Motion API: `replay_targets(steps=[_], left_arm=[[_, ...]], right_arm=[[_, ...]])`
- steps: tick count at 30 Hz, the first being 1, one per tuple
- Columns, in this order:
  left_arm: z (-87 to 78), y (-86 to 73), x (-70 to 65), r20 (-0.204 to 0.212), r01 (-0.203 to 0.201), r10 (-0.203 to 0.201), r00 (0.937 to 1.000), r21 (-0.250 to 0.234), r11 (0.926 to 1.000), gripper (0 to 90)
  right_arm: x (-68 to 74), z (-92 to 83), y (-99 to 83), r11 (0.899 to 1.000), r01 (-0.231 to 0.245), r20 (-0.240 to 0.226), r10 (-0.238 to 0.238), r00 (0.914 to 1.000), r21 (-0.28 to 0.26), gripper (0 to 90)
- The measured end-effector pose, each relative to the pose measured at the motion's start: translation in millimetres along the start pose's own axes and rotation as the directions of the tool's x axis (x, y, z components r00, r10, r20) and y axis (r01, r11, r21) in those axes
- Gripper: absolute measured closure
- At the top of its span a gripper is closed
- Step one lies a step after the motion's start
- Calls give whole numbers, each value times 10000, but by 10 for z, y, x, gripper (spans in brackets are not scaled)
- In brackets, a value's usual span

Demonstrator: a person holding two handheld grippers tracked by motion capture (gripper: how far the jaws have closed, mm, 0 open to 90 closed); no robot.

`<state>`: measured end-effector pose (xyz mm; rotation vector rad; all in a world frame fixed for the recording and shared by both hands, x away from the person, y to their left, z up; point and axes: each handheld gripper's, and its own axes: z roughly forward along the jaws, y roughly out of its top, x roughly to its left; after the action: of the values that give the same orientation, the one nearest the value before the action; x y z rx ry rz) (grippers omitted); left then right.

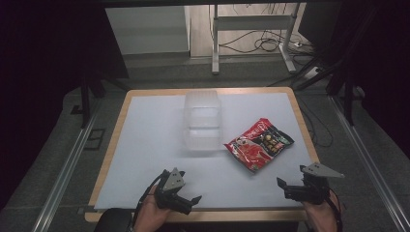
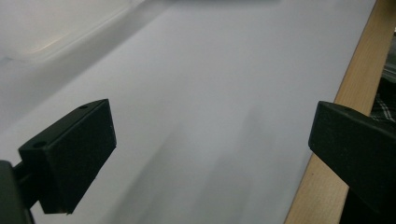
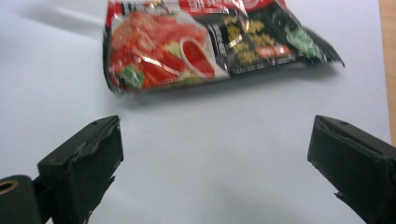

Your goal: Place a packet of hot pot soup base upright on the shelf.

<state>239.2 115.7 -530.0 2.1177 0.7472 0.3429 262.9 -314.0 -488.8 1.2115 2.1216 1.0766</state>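
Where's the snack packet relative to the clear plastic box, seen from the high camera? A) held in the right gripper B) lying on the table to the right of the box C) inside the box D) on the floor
B: the snack packet lies flat on the white table just right of the clear box, with the right gripper open and short of it.

Snack packet (image 1: 259, 144) right of clear container (image 1: 202, 121) — both on table (image 1: 145, 145)
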Motion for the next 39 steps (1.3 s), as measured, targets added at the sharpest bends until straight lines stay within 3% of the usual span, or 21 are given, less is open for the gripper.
replay_targets(steps=[6, 16, 30, 35, 39], left_arm=[[19, 5, -6, 41, -160, 160, 9999, -104, 9998, 0], [35, 9, 7, -129, -37, 39, 9999, 161, 9999, 0], [59, 93, 30, 334, 386, -387, 9987, 36, 9992, 7], [102, 153, 27, 378, 316, -317, 9988, 41, 9995, 3], [120, 244, 41, 629, 246, -226, 9978, -323, 9992, 11]], right_arm=[[-5, 24, -21, 9999, 133, -163, -131, 9998, 103, 28], [-5, 44, -28, 9998, 170, -360, -165, 9992, 138, 28], [7, 63, -29, 9995, 244, -480, -234, 9986, 201, 30], [8, 66, -28, 9994, 287, -451, -279, 9986, 171, 31], [5, 72, -27, 9994, 306, -415, -298, 9987, 188, 32]])
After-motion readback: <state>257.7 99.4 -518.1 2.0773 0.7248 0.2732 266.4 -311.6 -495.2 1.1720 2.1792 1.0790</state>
